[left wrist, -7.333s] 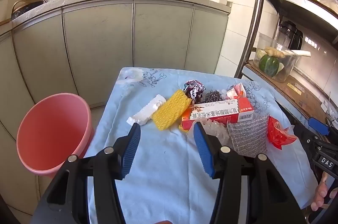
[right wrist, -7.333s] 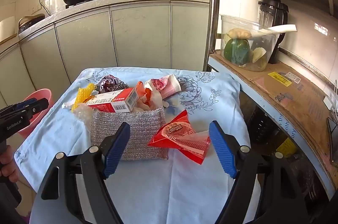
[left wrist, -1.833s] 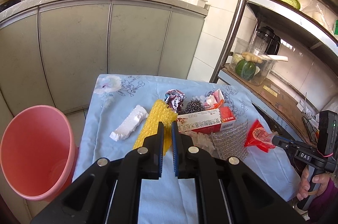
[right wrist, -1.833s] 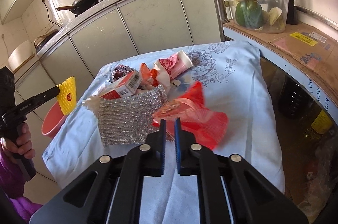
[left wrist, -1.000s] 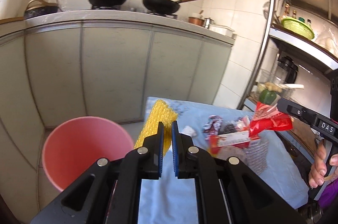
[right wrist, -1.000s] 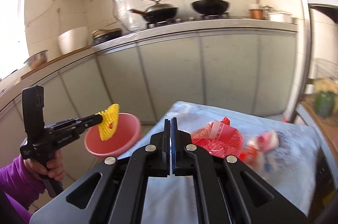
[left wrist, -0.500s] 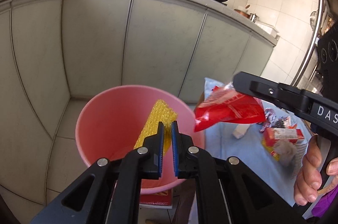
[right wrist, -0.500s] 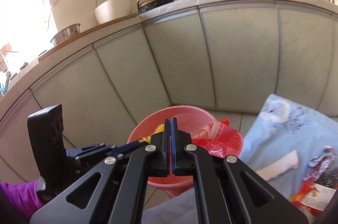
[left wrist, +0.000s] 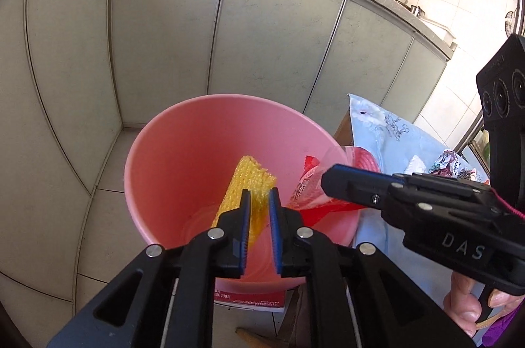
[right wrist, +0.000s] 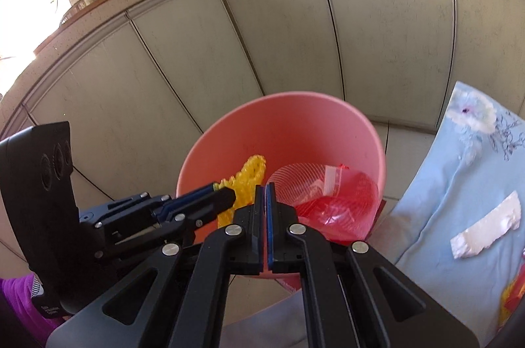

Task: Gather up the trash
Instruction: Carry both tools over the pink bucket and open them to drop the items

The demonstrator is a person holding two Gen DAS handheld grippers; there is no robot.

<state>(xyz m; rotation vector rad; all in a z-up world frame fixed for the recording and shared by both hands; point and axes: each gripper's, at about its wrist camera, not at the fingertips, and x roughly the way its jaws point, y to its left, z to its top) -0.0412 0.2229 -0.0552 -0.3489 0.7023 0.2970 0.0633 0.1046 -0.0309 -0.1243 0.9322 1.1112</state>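
Both grippers are angled downward over the mouth of a pink bucket [left wrist: 183,151] that stands on the tiled floor in front of grey-green cabinet doors [left wrist: 157,29]. The left gripper [left wrist: 260,200] is held over the near rim, and its blue-padded jaws are opening: a narrow gap is seen between them, with a yellow mesh sponge [left wrist: 249,180] standing upright in that gap and reaching ahead of the tips into the bucket; whether the pads still press on the sponge cannot be told with certainty, though they appear to stand just clear of it. In the right wrist view the same sponge [right wrist: 249,177] is seen projecting from the left gripper's tips [right wrist: 223,193], inside the bucket's rim [right wrist: 282,97]. The right gripper [right wrist: 265,193] is brought in from the table side, its jaws clenched flat together on the edge of a red plastic wrapper [right wrist: 331,197], which hangs ahead of the tips, above the bucket's interior and against its right inner wall. In the left wrist view the wrapper [left wrist: 311,184] is seen pinched at the end of the right gripper [left wrist: 331,180], just right of the sponge. Part of a hand [left wrist: 469,305] is seen gripping that tool's handle at the lower right. Beside the bucket a table under a light blue floral cloth [right wrist: 459,184] is seen, with a white foam piece [right wrist: 485,223] lying on it, well apart from both grippers.
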